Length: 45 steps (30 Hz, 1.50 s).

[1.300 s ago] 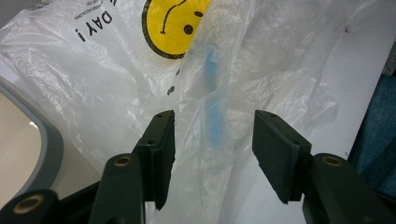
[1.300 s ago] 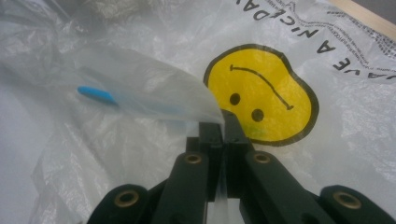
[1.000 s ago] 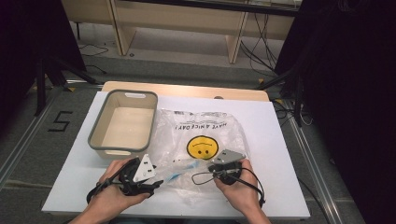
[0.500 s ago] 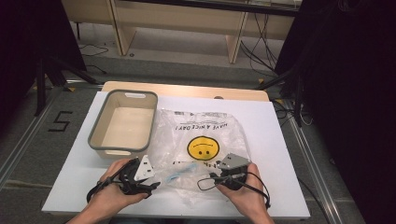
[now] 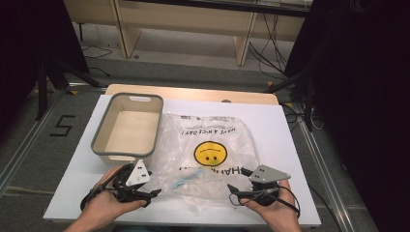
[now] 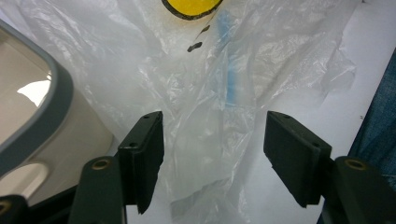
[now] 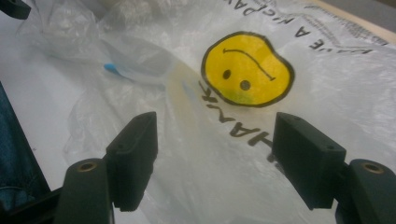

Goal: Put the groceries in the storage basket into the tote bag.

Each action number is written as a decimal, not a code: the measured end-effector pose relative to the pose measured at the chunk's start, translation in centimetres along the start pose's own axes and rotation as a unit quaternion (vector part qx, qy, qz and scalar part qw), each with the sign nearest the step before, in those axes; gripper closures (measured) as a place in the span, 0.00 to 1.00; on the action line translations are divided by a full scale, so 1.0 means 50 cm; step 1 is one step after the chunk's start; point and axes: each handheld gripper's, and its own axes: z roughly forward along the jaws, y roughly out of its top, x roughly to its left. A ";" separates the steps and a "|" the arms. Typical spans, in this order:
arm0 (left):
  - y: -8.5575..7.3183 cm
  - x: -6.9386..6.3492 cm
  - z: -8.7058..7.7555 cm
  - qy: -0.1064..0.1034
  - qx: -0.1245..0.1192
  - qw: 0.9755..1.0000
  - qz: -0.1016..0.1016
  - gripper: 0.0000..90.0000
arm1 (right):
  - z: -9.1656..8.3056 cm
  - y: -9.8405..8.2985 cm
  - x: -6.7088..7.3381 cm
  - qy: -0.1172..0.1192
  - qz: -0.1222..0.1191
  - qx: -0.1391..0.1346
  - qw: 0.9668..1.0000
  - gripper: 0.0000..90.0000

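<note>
A clear plastic bag (image 5: 208, 150) with a yellow smiley face (image 5: 211, 153) lies flat on the white table (image 5: 290, 145). A blue strip (image 5: 186, 177) shows through its near part. My left gripper (image 5: 153, 192) rests at the bag's near left corner, open, jaws astride crumpled bag film (image 6: 210, 154). My right gripper (image 5: 233, 193) sits at the near right of the bag, open, pointing left over the bag (image 7: 224, 154) below the smiley (image 7: 246, 69). Neither pair of jaws holds anything.
A beige bin with a grey rim (image 5: 126, 126) stands empty at the table's left, its wall (image 6: 37, 121) close beside my left gripper. The table's near edge lies just under both hands. A wooden bench runs behind the table.
My right gripper has slid right and toward the near edge, off the bag's middle. The left gripper has barely shifted. The bag lies as before.
</note>
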 end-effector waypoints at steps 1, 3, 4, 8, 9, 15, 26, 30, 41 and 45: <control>-0.002 0.002 -0.003 0.000 -0.004 1.000 -0.002 0.40 | -0.007 -0.003 -0.005 -0.002 0.004 -0.006 1.000 0.35; -0.006 0.008 -0.009 -0.005 -0.013 1.000 -0.011 0.39 | -0.020 -0.008 -0.015 -0.008 0.012 -0.014 1.000 0.35; -0.009 0.011 -0.012 -0.003 -0.017 1.000 -0.012 0.38 | -0.025 -0.011 -0.020 -0.012 0.016 -0.018 1.000 0.35; -0.021 0.026 -0.021 0.005 -0.022 1.000 -0.014 0.36 | -0.048 -0.021 -0.039 -0.021 0.036 -0.035 0.999 0.35; -0.024 0.027 -0.021 0.004 -0.023 1.000 -0.017 0.36 | -0.053 -0.023 -0.043 -0.025 0.036 -0.035 0.998 0.36; -0.042 0.039 -0.030 0.015 -0.037 0.999 -0.035 0.37 | -0.071 -0.048 -0.072 -0.065 0.075 -0.047 0.994 0.41; -0.064 0.053 -0.030 0.025 -0.033 0.998 -0.036 0.36 | -0.058 -0.090 -0.091 -0.086 0.094 -0.025 0.992 0.41; -0.068 0.054 -0.029 0.019 -0.040 0.998 -0.038 0.35 | -0.055 -0.097 -0.094 -0.088 0.100 -0.023 0.991 0.42; -0.067 0.046 -0.025 0.015 -0.043 0.998 -0.033 0.35 | -0.047 -0.096 -0.091 -0.087 0.103 -0.022 0.991 0.42; -0.064 0.045 -0.020 0.014 -0.042 0.998 -0.032 0.35 | -0.050 -0.097 -0.090 -0.088 0.102 -0.020 0.991 0.42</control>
